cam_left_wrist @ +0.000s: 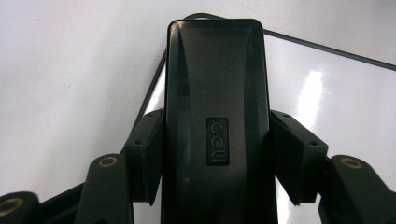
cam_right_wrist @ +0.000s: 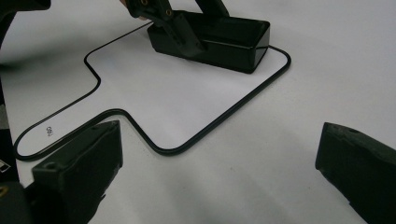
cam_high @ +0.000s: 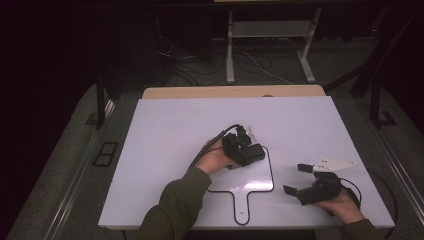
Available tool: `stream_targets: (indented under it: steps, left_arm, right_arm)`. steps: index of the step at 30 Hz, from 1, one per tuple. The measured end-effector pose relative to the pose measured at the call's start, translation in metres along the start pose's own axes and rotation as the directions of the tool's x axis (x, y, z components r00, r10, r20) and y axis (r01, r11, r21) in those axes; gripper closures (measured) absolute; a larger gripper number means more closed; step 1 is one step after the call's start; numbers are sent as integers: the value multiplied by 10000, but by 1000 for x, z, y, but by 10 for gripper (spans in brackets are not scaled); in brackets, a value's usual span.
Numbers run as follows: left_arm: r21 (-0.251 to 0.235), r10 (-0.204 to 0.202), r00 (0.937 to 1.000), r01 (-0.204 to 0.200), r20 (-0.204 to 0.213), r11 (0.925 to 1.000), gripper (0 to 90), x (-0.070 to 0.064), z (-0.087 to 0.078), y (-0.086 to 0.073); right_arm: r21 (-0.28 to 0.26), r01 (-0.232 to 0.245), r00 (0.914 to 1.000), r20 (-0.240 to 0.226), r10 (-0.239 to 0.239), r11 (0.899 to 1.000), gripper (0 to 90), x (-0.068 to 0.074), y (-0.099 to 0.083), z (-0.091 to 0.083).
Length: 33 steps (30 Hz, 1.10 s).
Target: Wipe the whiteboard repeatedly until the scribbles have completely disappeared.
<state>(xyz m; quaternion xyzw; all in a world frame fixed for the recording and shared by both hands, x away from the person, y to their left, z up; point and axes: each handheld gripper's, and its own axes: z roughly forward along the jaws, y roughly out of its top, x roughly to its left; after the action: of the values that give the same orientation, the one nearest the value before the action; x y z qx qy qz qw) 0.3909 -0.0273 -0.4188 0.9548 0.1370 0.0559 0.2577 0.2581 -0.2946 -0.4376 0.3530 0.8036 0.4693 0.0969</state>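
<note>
The left tool [cam_high: 245,145] is clenched on a glossy black rectangular plastic box with a "deli" label [cam_left_wrist: 217,121], its two jaws pressing the box's long sides. The box sits near the middle of the white surface [cam_high: 165,125], at the far corner of a paddle-shaped outline drawn in black line [cam_right_wrist: 187,140], its base apparently touching down there. The right tool [cam_high: 300,179] is released, jaws spread wide with nothing between them, resting near the surface's near right edge, well apart from the box.

The main risk, as I judge it, is slip: the box's sides look smooth and shiny, and the jaws hold it only around its middle, so a quick lift or twist could let it rotate or slide out. If the aim is to seat the box inside the outline, letting go while one end overhangs the line would leave it misplaced. The trailing black cable [cam_high: 212,142] behind the left tool could also drag and nudge the box.
</note>
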Motion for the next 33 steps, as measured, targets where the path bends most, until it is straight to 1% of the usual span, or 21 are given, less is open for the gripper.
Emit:
stream_targets:
  steps: [1,2,4,6,7,8,9,11,12,14,15,18,25,27,28,29,30,32,33]
  left_arm:
    - [-6,-94,10000,94,30,10000,392,2,-1,-1]
    - [76,-68,10000,68,23,9999,392,3,-2,-2]
    - [-71,-329,9994,329,60,9994,392,4,-4,-3]
    - [-182,-417,9991,419,101,9990,392,7,-6,-3]
    - [-258,-612,9980,616,150,9978,392,7,-7,-4]
    - [-302,-658,9977,662,152,9973,392,8,-8,-4]
    - [-284,-624,9979,628,154,9976,392,10,-10,-4]
    - [-217,-683,9976,685,117,9974,392,12,-12,-4]
    - [-298,-795,9968,798,114,9964,392,12,-13,-4]
    - [-301,-800,9968,802,67,9963,392,15,-17,-3]
    - [-300,-915,9958,917,65,9953,392,16,-20,-2]
    - [-292,-1025,9947,1024,5,9943,392,20,-24,0]
    - [-324,-1341,9907,1333,-240,9905,392,39,-34,5]
    - [-320,-1290,9909,1278,-372,9913,392,46,-36,7]
    - [-334,-1373,9898,1360,-389,9901,392,48,-37,8]
    - [-294,-1335,9900,1322,-463,9908,392,52,-38,9]
    - [-400,-1478,9878,1459,-497,9885,392,54,-38,9]
    - [-380,-1572,9860,1553,-557,9871,392,61,-39,10]
    - [-448,-1676,9841,1651,-593,9853,392,64,-39,11]
  right_arm:
    - [1,3,10000,-1,-3,10000,0,0,0,0]
    - [5,3,10000,-4,-3,10000,0,0,0,0]
    - [21,9,10000,-5,-8,10000,0,0,0,0]
    - [28,-3,10000,-8,3,10000,0,0,0,0]
    - [30,-16,10000,-13,16,10000,0,0,0,0]
    - [33,-1,10000,-14,1,10000,0,0,0,0]
    - [33,-3,10000,-11,3,10000,0,0,0,0]
    - [26,-15,10000,-7,15,10000,0,0,0,0]
    - [25,-12,10000,-8,12,10000,0,0,0,0]
    - [-5,-5,10000,-7,5,10000,0,0,0,0]
    - [-12,-9,10000,-13,9,10000,0,0,0,0]
    - [-5,-19,10000,-6,19,10000,0,-1,0,0]
    - [-35,-21,10000,-24,21,10000,0,0,0,0]
    - [-39,-21,10000,-30,21,10000,0,0,0,0]
    - [-39,-16,10000,-31,16,10000,0,0,0,-1]
    - [-38,-26,10000,-38,26,10000,0,-1,0,-1]
    - [-59,-48,10000,-46,47,10000,0,-1,0,-1]
    - [-51,-64,10000,-51,64,10000,0,-1,0,-2]
    - [-59,-36,10000,-45,35,10000,0,-1,0,-2]
